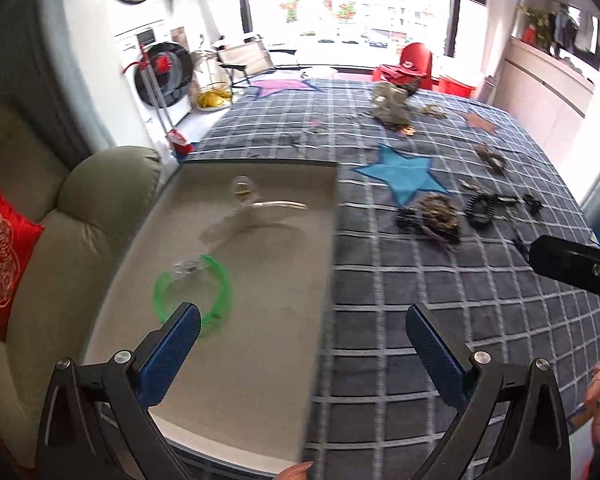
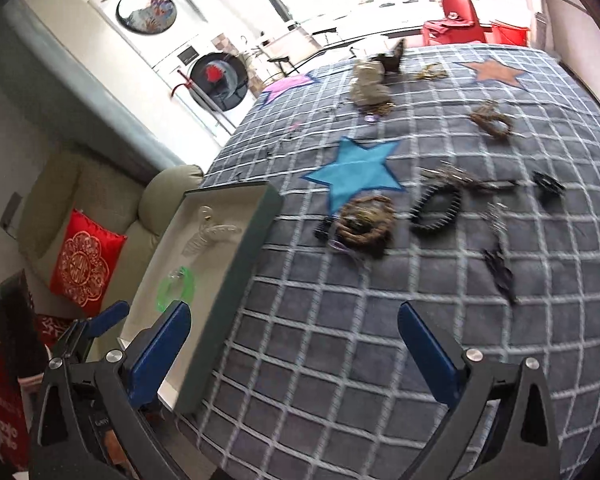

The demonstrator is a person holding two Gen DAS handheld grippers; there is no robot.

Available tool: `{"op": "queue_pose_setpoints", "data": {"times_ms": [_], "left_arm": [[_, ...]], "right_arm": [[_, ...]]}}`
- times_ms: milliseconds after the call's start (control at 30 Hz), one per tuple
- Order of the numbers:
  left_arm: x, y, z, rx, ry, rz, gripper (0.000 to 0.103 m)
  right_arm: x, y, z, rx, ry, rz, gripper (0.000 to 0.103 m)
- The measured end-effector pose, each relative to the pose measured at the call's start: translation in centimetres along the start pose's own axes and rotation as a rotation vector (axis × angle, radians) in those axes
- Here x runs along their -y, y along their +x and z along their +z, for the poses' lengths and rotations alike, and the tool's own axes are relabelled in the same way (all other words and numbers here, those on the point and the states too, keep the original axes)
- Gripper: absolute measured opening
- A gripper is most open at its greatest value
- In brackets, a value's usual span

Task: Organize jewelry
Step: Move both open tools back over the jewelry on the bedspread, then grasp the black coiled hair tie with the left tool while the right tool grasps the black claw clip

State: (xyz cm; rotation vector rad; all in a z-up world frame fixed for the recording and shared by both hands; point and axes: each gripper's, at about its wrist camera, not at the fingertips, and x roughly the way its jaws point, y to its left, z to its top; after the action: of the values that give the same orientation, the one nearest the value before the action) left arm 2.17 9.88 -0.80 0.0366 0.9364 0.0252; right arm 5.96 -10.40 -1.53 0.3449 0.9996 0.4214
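Observation:
A shallow beige tray (image 1: 260,360) lies on the left of the checked cloth; it also shows in the right wrist view (image 2: 204,292). In it lie a green bangle (image 1: 196,292), a clear ring piece (image 1: 242,188) and a pale chain (image 1: 276,206). My left gripper (image 1: 302,326) is open and empty above the tray's right edge. My right gripper (image 2: 294,328) is open and empty over bare cloth; its body shows in the left wrist view (image 1: 576,266). A brown beaded bracelet (image 2: 364,220), a black spiked bracelet (image 2: 436,208) and black clips (image 2: 500,270) lie ahead of it.
More jewelry is scattered farther back: a brown tangle (image 2: 492,120), a pale heap (image 2: 370,84) and gold pieces (image 2: 432,72). A blue star patch (image 2: 356,176) marks the cloth. A beige sofa with a red cushion (image 2: 86,264) stands left of the tray.

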Motion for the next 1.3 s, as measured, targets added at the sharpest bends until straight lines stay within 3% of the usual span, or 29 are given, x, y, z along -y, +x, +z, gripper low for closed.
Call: {"op": "queue_pose_setpoints", "data": {"times_ms": [200, 367, 600, 933, 1000, 1067, 1300], "left_arm": [[3.7, 0.1, -0.2, -0.028, 0.050, -0.031, 0.103], [6.1, 1.0, 0.0, -0.045, 0.069, -0.026, 0.103], [8.7, 2.6, 1.2, -0.060, 0.094, -0.085, 0.103], [11.4, 5.6, 4.7, -0.035, 0.135, -0.100, 0.102], [12.2, 6.3, 5.4, -0.035, 0.154, -0.109, 0.091], [13.1, 7.1, 6.0, -0.043, 0.172, -0.122, 0.090], [16.0, 9.1, 7.4, -0.046, 0.232, -0.185, 0.090]], "right_arm": [[3.8, -3.0, -1.4, 0.086, 0.060, -0.019, 0.103], [6.7, -4.0, -1.7, 0.048, 0.070, -0.106, 0.103], [11.1, -5.0, -1.5, 0.032, 0.091, -0.215, 0.103], [15.8, -4.7, 1.0, 0.028, 0.112, -0.370, 0.103], [16.3, -4.3, 1.7, 0.027, 0.107, -0.389, 0.103], [16.6, -3.7, 2.6, 0.026, 0.090, -0.424, 0.103], [17.3, -1.7, 4.7, 0.020, 0.049, -0.459, 0.098]]}}
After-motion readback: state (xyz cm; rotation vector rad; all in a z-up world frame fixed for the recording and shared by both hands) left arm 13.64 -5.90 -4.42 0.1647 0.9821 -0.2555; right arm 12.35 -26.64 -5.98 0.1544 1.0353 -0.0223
